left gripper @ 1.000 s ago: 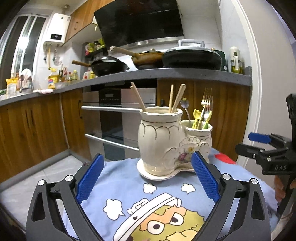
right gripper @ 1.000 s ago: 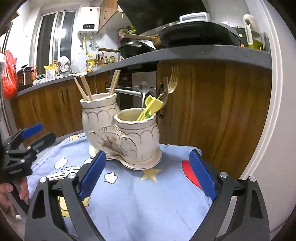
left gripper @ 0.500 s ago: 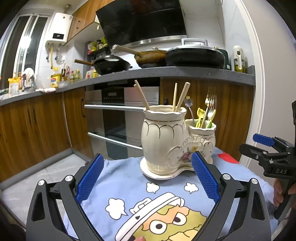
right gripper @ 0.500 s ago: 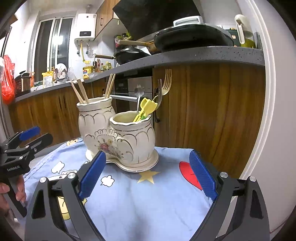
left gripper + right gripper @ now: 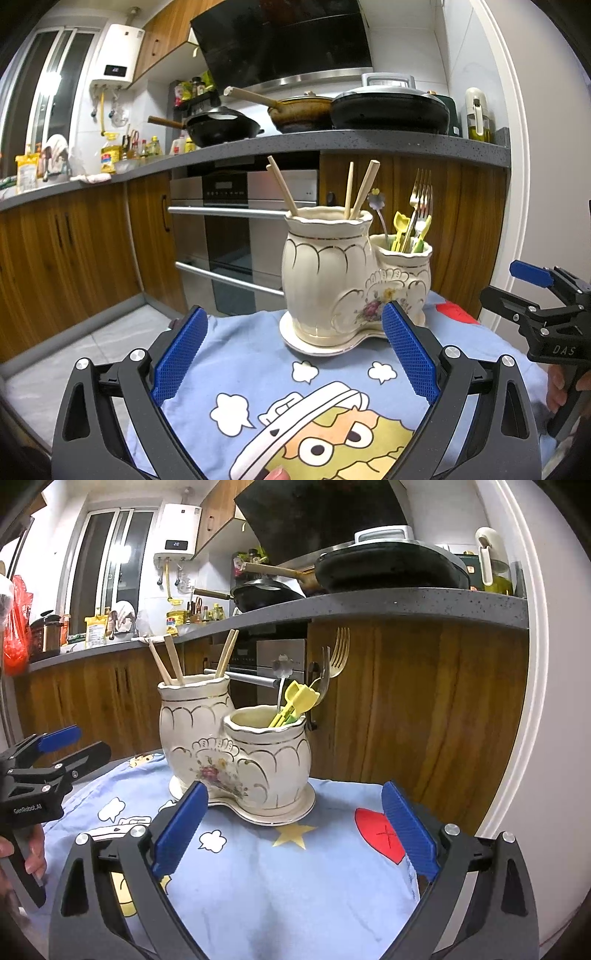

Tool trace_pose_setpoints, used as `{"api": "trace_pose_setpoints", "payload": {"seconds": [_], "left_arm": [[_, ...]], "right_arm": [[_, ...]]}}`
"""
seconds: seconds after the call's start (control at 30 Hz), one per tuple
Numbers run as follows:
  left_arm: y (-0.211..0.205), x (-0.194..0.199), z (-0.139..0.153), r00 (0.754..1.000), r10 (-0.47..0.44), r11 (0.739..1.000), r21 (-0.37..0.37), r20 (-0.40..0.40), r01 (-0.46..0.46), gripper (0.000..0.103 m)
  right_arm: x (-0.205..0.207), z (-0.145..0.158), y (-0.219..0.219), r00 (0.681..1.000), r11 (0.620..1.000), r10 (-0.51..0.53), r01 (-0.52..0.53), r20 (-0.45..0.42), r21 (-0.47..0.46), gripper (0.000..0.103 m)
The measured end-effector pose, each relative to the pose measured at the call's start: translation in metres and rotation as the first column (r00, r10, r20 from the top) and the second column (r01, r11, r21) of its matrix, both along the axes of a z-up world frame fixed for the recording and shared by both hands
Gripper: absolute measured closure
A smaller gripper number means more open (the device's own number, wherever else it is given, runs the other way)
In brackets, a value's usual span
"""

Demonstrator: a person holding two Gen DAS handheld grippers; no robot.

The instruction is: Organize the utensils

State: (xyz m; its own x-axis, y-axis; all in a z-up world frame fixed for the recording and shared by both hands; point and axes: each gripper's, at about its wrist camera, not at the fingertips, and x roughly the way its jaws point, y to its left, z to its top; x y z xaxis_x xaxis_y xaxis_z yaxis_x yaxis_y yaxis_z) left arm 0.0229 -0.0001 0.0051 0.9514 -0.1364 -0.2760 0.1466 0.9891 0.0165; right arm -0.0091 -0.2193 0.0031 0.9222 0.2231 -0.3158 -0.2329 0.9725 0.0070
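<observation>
A cream ceramic double utensil holder (image 5: 332,280) (image 5: 236,753) stands on a small table covered with a blue cartoon cloth (image 5: 295,387) (image 5: 280,882). Its tall pot holds wooden chopsticks (image 5: 360,188) (image 5: 171,662). Its short pot holds metal forks (image 5: 421,192) (image 5: 338,653), a flower-topped spoon (image 5: 376,199) and yellow and green plastic utensils (image 5: 295,701). My left gripper (image 5: 291,347) is open and empty, short of the holder. My right gripper (image 5: 291,827) is open and empty, also short of it. Each gripper shows at the edge of the other view: the right gripper (image 5: 535,291), the left gripper (image 5: 48,753).
Behind the table runs a grey kitchen counter (image 5: 369,142) with pans (image 5: 388,109), over wooden cabinets (image 5: 62,254) and a built-in oven (image 5: 236,221). A white door frame (image 5: 517,184) stands at the right. Grey floor (image 5: 74,343) lies left of the table.
Both grippers have drawn back and risen a little, so the holder looks slightly farther and lower. Both stay open and empty.
</observation>
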Motion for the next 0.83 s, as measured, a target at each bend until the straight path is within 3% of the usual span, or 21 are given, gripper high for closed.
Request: {"api": "trace_pose_setpoints", "payload": {"seconds": [0.83], "left_arm": [[-0.0013,0.0007,0.0000,1.000,-0.001,1.000,0.000,-0.006,0.001,0.008]], "right_arm": [[-0.0011,0.0006,0.0005,1.000,1.000,-0.001,0.001,-0.005,0.003,0.009]]}}
